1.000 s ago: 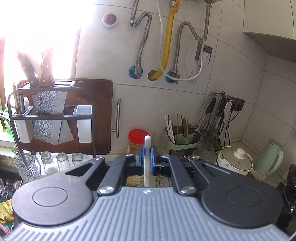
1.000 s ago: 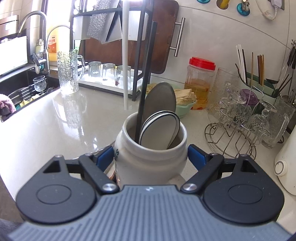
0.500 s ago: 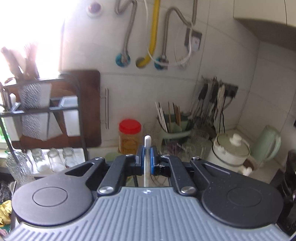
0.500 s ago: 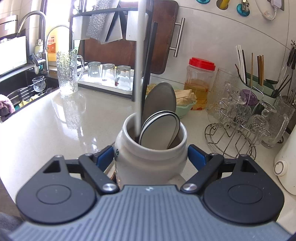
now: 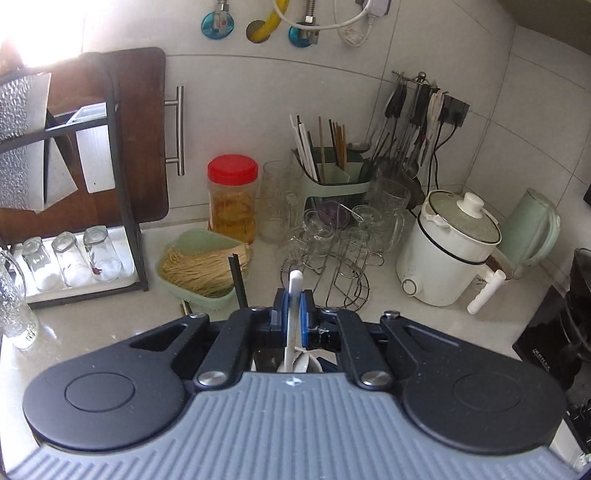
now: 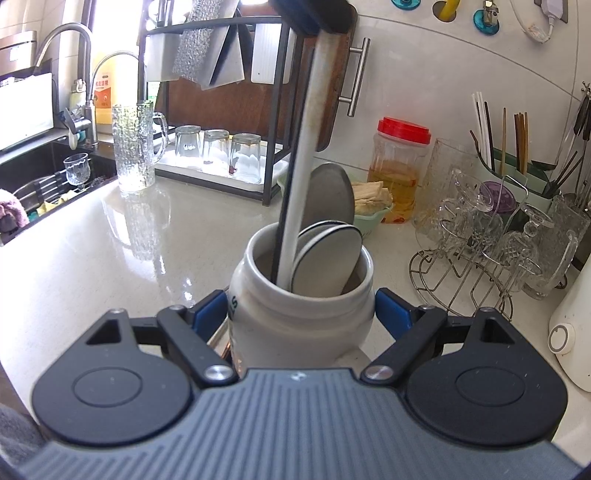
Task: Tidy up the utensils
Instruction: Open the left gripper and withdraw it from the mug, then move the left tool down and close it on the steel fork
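My right gripper [image 6: 301, 314] is shut on a white ceramic jar [image 6: 295, 306], its blue pads against the jar's two sides. The jar stands on the pale countertop [image 6: 129, 251]. Inside it are a metal spoon head [image 6: 328, 199], a black-rimmed white spoon head [image 6: 328, 254] and a black handle [image 6: 282, 221]. My left gripper [image 5: 291, 306] is shut on the long white handle [image 5: 295, 284] of a utensil. From the right wrist view that white handle [image 6: 306, 147] slants down into the jar, with the left gripper [image 6: 310, 14] at its top end.
Upturned glasses [image 6: 218, 151] sit in a black rack at the back left, with a tall glass mug [image 6: 135, 147] and the sink [image 6: 37, 173] beyond. A red-lidded jar [image 6: 400, 170], green noodle bowl [image 5: 199, 266], wire glass stand [image 6: 480, 251], chopstick holder [image 5: 332, 173] and white cooker [image 5: 450, 251] crowd the right.
My left gripper has come down with the white utensil, and its lower end has gone into the jar beside the black handle. The right gripper and jar have not moved.
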Motion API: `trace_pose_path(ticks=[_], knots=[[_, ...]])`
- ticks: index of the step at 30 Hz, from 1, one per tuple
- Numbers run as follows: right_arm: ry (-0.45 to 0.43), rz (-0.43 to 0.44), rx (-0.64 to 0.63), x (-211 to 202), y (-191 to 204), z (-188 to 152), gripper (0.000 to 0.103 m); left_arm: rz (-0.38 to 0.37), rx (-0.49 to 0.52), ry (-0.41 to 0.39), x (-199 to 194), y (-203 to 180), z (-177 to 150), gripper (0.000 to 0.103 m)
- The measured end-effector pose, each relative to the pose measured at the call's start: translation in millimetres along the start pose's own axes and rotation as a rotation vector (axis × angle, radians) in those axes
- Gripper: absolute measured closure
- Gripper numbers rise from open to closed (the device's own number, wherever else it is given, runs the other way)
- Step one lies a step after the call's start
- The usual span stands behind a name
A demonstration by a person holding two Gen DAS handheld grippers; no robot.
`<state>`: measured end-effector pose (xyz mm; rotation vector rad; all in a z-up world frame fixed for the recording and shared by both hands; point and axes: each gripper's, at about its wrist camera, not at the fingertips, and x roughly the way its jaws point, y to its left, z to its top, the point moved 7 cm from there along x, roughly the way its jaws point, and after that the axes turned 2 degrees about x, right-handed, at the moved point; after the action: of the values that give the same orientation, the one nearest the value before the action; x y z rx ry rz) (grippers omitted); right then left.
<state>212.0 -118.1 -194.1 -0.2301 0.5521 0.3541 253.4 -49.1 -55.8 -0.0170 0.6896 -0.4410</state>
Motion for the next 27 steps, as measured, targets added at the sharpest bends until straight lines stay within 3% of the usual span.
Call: trace_pose_path(ticks=[8,10,12,17,21,27], knots=[[0.010,0.002,-0.001,0.3,-0.8,1.1,0.014,-0.028,-0.022,-0.009,2.9,5.2,8.5,0.095],[0.017,-0.002,0.002,0.4,-0.5,1.5,0.014,-0.037,-0.046,-0.017,-1.6,11.5,9.8,0.088],[0.026,-0.008,0.006,0.7,-0.6,1.8,0.014,-0.026,-0.074,-0.034,-7.9,21.8,10.3,0.067],[0.054,-0.023,0.016,0.9,-0.6,2.5,0.014,0.016,-0.115,-0.053,-19.0,50.3,0.7,0.063],[0.075,-0.032,0.019,2.0,-0.8,3.7,0.014,0.056,-0.163,0.024,-5.3,80.6,-27.9,0.063],[0.091,-0.042,0.020,2.8,-1.1,4.4,0.014,0.056,-0.205,0.131,22.1,111.7,-74.4,0.063]])
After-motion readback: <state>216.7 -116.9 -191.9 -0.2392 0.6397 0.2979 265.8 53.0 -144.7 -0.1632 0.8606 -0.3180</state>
